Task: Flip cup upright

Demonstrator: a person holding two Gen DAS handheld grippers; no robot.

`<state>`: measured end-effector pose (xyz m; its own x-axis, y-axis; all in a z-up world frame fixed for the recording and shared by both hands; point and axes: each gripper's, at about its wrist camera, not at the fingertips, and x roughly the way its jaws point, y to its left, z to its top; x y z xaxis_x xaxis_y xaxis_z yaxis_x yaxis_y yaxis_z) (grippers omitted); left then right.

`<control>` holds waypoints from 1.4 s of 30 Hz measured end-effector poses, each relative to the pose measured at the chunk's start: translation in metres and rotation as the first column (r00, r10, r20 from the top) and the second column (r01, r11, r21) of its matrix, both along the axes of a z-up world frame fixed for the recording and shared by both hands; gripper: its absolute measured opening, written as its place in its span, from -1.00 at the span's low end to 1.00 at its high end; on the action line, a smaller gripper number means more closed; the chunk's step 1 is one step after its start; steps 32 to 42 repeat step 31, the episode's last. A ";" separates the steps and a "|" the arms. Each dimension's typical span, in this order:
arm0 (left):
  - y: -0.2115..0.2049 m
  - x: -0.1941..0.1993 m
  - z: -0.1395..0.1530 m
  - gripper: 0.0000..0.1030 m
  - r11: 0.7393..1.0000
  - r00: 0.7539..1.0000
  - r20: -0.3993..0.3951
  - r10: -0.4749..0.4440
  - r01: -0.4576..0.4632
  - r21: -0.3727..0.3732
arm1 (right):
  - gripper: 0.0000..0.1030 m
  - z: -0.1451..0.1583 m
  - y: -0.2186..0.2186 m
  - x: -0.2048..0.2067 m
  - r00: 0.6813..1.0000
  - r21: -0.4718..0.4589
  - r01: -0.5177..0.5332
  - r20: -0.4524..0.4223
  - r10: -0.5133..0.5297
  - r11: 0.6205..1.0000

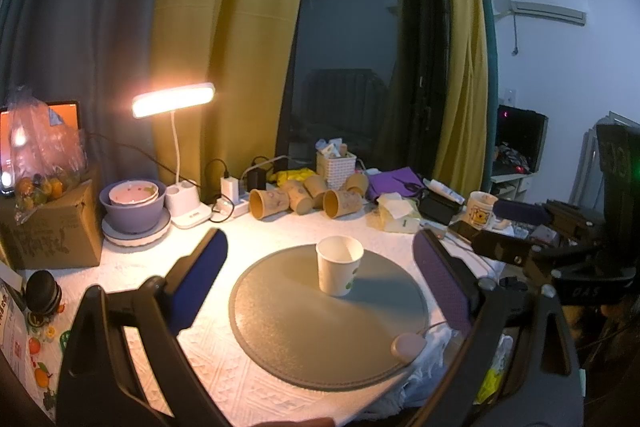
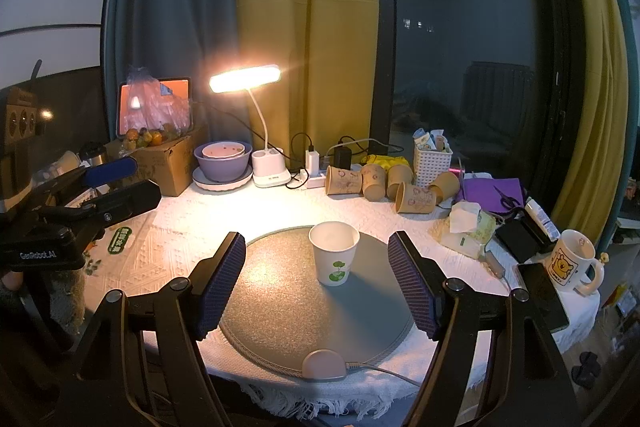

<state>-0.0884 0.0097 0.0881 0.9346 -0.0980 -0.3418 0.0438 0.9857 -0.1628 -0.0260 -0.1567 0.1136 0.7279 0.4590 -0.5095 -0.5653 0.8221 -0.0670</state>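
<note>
The white paper cup [image 2: 334, 253] stands upright with its open mouth up. It sits on the round grey mat [image 2: 280, 307], near the back part of the mat. It has a little green picture on its side.

The right gripper [image 2: 316, 283] has its two fingers spread wide apart. The cup is out in front of them, in the gap between the two blue pads [image 2: 222, 283], but nothing touches it. The left gripper [image 1: 320, 283] is spread wide too and holds nothing. The cup [image 1: 339, 271] stands ahead of it, between its pads and not touching them.

The right view shows the left gripper off to the side, over the white tablecloth [image 2: 180, 239]. It also shows the whole mug with a yellow bear [image 2: 570, 261] and a small pink piece [image 2: 324, 365] with a cord at the mat's near edge. The left view shows things the right view does not: a white air conditioner [image 1: 540, 9] up on the wall and a round black case [image 1: 42, 293] on the table. Both views show the lit desk lamp [image 2: 244, 78] and brown paper cups [image 2: 344, 181] lying on their sides at the back.
</note>
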 end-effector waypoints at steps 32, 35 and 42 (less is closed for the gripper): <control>-0.010 -0.001 0.001 0.84 1.000 0.999 0.014 -0.030 0.030 0.003 | 0.49 0.000 0.002 0.000 1.000 0.000 0.003 -0.001 -0.003 1.000; -0.010 -0.001 0.001 0.84 1.000 0.999 0.014 -0.030 0.030 0.003 | 0.49 0.000 0.002 0.000 1.000 0.000 0.003 -0.001 -0.003 1.000; -0.010 -0.001 0.001 0.84 1.000 0.999 0.014 -0.030 0.030 0.003 | 0.49 0.000 0.002 0.000 1.000 0.000 0.003 -0.001 -0.003 1.000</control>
